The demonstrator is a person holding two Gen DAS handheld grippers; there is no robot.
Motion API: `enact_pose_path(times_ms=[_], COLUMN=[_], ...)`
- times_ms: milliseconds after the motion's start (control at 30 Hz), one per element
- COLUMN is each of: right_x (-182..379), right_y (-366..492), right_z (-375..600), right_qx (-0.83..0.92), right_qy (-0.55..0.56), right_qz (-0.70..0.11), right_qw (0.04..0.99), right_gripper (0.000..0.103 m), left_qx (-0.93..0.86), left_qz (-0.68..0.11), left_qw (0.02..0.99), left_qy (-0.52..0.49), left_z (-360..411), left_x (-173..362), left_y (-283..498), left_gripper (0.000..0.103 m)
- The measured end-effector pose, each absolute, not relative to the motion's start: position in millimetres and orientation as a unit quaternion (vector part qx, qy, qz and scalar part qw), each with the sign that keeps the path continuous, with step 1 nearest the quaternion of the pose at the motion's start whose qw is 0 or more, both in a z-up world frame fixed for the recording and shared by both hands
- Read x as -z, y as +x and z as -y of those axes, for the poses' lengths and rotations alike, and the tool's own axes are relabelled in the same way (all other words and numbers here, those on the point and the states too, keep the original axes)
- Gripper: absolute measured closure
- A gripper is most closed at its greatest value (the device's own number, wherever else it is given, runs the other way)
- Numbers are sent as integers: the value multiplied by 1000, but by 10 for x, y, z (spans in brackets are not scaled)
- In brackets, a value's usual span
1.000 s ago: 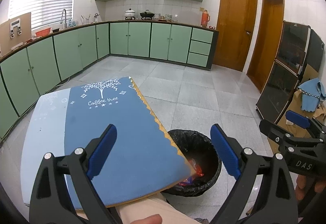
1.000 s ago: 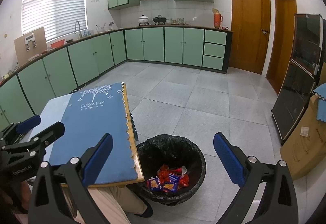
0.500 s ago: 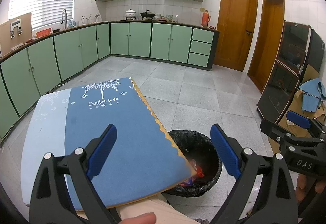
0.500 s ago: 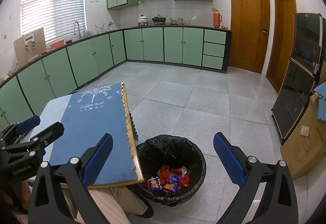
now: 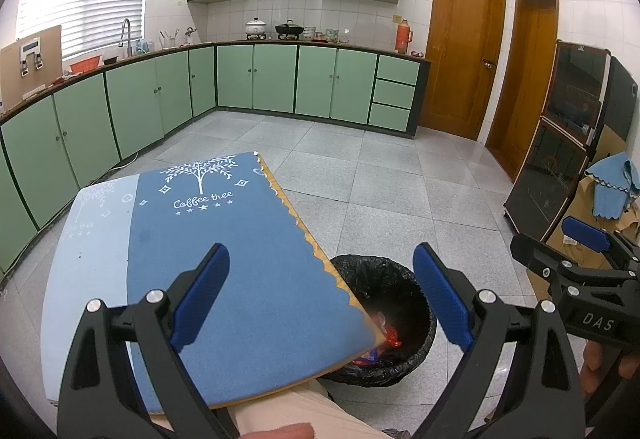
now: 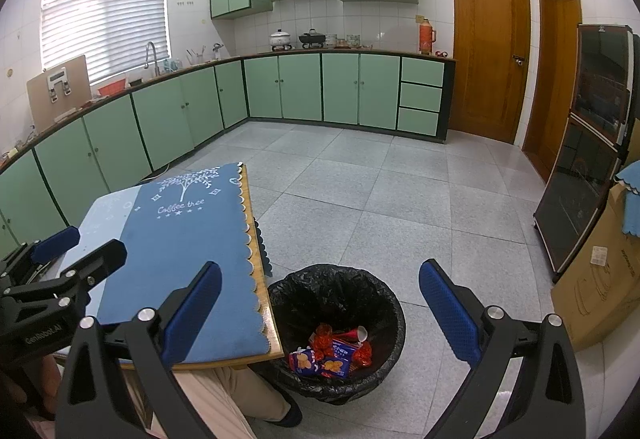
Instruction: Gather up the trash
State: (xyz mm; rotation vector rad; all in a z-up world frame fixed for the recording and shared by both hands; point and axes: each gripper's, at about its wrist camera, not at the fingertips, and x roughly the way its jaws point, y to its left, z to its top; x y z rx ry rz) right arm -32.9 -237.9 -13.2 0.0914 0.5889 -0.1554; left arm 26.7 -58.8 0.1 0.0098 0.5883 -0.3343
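Looking pretty much done; wrappers (image 6: 334, 353) sit in the bin (image 6: 390, 309), mat (image 6: 180, 259) beside it bare, both tongs (image 5: 320, 293) (image 6: 320, 309) apart and empty.

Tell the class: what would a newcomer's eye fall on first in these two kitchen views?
Probably the blue "Coffee tree" mat covering the small table, then the black-lined trash bin on the floor beside its right edge, with red and blue snack wrappers inside. Both grippers, left and right, hang open and empty.
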Motion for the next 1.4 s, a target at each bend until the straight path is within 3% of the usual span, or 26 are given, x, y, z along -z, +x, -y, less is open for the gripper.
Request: enact_pose_path(times_ms=[1400], right_x=[116], right_y=[-317], right_z=[2333], right_qx=[73], right_qy=[45], right_qz=[-292], right_qw=[953], right_gripper=[6], left_qx=[165], left_qz=[-290], left_qw=[943], left_qy=[4], left_z=[579], left_x=[6], left_y=[274], left_gripper=[13])
